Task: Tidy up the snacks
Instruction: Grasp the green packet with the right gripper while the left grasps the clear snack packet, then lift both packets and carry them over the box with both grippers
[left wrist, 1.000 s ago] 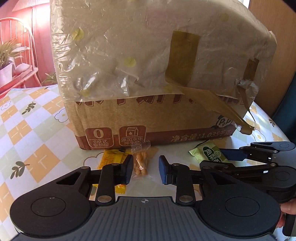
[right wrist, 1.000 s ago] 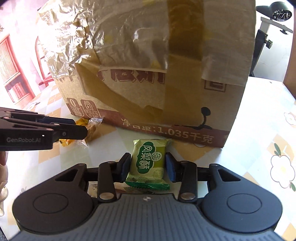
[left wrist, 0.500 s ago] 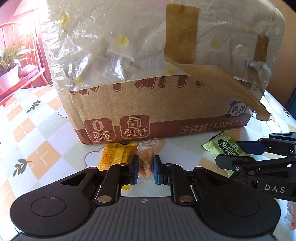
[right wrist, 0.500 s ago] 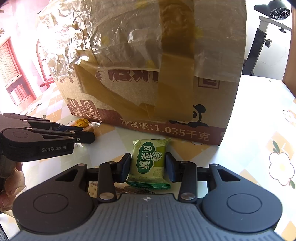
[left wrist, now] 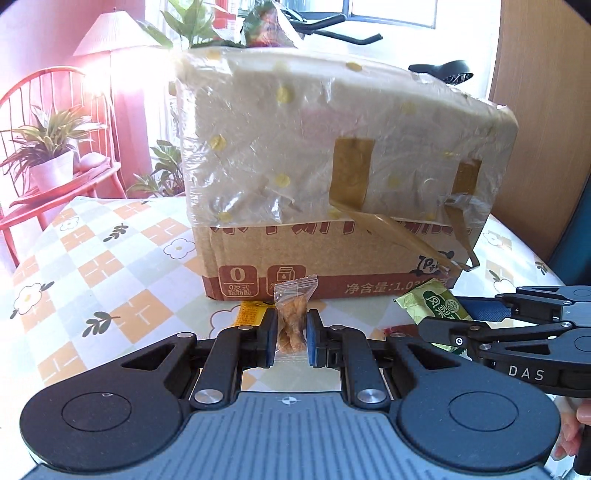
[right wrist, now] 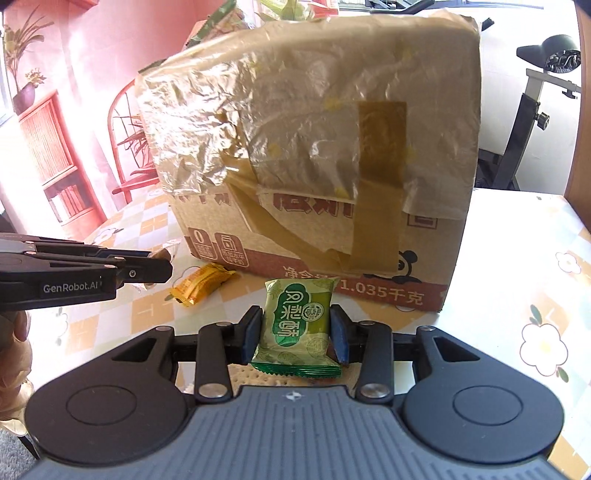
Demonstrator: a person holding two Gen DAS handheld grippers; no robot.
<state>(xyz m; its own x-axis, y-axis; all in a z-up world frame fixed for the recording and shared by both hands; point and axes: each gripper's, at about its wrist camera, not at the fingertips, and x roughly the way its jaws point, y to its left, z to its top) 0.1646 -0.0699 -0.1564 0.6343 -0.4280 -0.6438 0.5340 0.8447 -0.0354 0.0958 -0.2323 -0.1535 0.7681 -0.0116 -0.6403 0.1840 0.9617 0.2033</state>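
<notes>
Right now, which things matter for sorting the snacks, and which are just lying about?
Job:
- clear snack, in left gripper
- green snack, in right gripper
- yellow snack, on table
- box

Lying about:
- plant
- red chair
- lamp

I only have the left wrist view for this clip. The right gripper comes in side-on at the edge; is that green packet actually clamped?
Observer: Yes. In the right wrist view the right gripper is shut on the green packet, one pad on each side.
Operator: Is the yellow snack loose?
Observer: Yes. From there the whole yellow snack shows, lying on the tablecloth, clear of both grippers.
Operator: Anything right of the box?
Observer: An exercise bike stands beyond the cardboard box.
</notes>
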